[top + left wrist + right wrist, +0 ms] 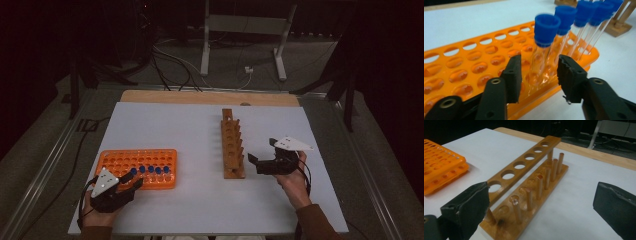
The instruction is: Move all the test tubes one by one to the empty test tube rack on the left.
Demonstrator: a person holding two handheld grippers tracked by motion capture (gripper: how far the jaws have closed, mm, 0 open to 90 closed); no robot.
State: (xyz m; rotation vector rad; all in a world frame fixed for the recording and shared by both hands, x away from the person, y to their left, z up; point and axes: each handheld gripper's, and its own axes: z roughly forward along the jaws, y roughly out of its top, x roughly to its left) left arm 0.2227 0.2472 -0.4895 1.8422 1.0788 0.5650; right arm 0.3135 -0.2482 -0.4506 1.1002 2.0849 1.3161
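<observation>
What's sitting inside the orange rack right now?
The orange rack holds a row of clear tubes with blue caps along its near edge; the other holes look empty. The tube bottoms are hidden inside the rack.

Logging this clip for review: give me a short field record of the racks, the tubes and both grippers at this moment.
surface: white table top
orange rack: front left, five blue-capped tubes in its near row
wooden rack: centre, holes empty
left gripper: jaws apart on either side of the nearest tube, pads not pressing it; tube stands in the orange rack
right gripper: open, holding nothing, beside the wooden rack's near end
</observation>
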